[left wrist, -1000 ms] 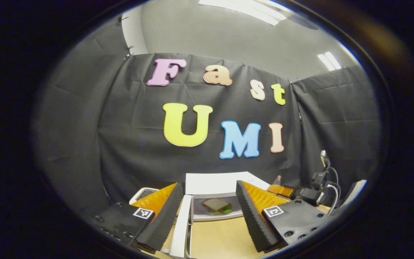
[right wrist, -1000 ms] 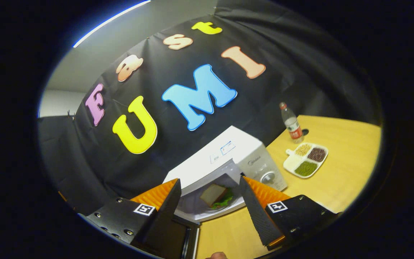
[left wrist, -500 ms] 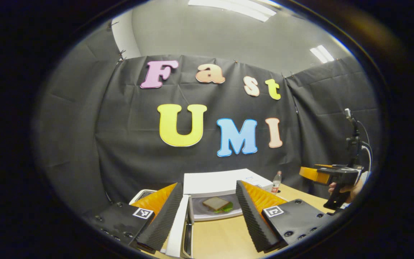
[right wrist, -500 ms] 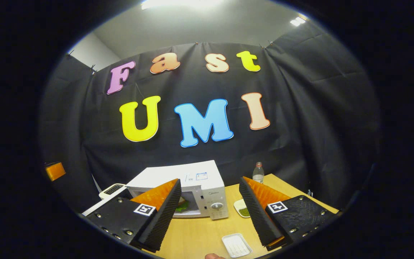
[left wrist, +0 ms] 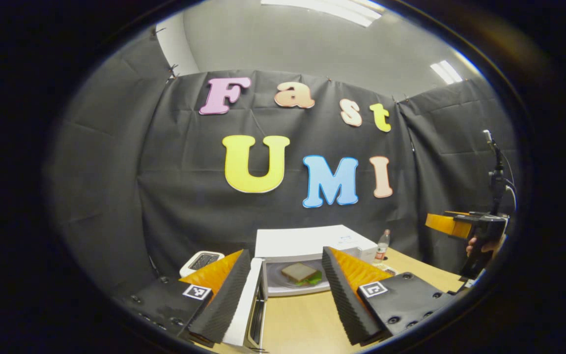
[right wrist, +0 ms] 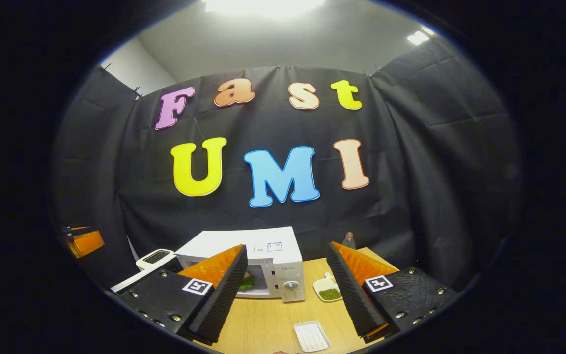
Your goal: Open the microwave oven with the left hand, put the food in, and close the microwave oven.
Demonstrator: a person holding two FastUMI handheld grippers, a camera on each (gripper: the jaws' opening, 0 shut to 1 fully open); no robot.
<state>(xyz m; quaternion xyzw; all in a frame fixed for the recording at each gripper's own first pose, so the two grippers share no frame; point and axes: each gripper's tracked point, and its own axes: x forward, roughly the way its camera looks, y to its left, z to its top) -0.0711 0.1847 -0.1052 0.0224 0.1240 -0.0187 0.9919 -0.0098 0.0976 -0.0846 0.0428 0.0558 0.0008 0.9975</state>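
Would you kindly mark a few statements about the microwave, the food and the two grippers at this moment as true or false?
1. The microwave door is open. True.
2. The sandwich lies inside the microwave. True.
3. The right gripper is shut on the sandwich. False: its fingers are spread and hold nothing.
4. The left gripper is open. True.
5. The water bottle lies on its side. False: it stands upright beside the microwave.
6. The small white tray sits on top of the microwave. False: it lies on the table.

A white boxy microwave oven point(left wrist: 312, 241) stands on the light wooden bench point(left wrist: 302, 319), its door point(left wrist: 241, 307) swung wide open. Inside, a sandwich of toasted bread and green lettuce point(left wrist: 300, 274) lies flat.
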